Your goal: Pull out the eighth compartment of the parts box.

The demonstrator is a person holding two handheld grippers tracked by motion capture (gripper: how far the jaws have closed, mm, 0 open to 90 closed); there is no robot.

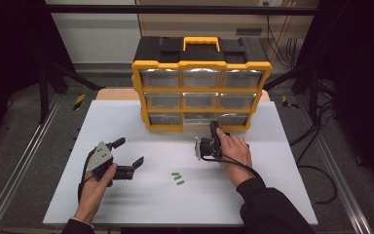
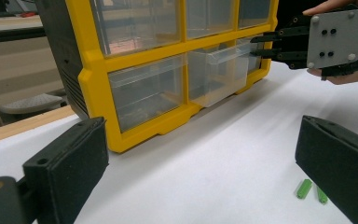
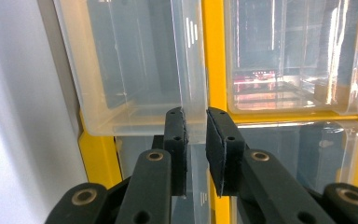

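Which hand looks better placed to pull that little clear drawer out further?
The right. The right gripper already pinches the handle lip of the bottom middle drawer, which is partly out. The left gripper rests open on the table, away from the cabinet.

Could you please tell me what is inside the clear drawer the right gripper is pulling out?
The drawer looks empty through its clear walls; the right gripper clamps its front lip, hiding a little.
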